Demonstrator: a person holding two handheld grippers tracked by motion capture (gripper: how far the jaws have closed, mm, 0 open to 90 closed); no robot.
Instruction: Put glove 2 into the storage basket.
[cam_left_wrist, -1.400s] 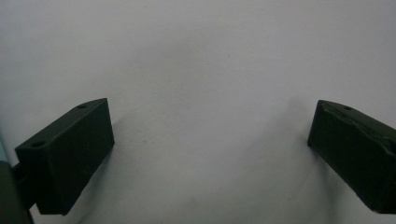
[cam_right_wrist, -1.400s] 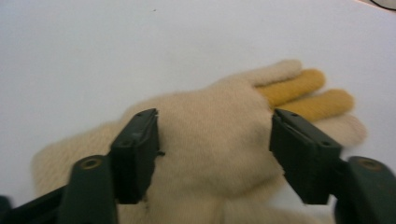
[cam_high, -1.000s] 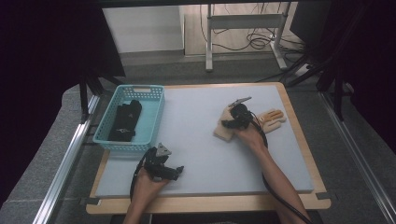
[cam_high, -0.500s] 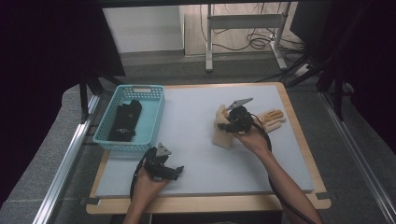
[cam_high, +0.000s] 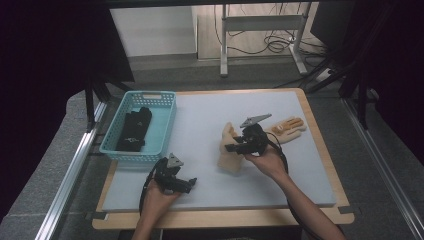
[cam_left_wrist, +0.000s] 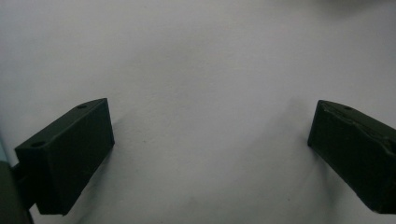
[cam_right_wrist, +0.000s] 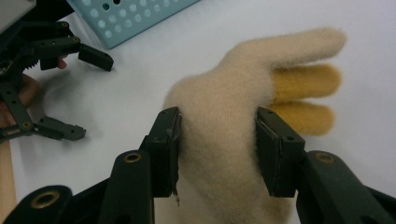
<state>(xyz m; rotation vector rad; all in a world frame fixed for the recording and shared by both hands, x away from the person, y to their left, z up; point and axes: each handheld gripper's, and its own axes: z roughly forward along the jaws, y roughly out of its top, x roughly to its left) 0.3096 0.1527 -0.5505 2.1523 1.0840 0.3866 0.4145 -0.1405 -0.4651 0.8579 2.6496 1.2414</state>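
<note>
While right tool (cam_right_wrist: 217, 140) clamps cream glove (cam_right_wrist: 243, 107) mid-mat, left tool (cam_left_wrist: 210, 154) gapes; basket (cam_high: 161, 131) well apart.

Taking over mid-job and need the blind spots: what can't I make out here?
- High view: the black items in the blue basket are too small and dark to identify.
- Right gripper view: the cream glove runs off the bottom edge; the right hand-held gripper covers its flanks.
- High view: that gripper overlaps the second glove.

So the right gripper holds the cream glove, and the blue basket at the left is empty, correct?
Not quite. The blue basket is not empty: the high view shows black gloves lying in it. The right gripper does hold the cream glove.
</note>
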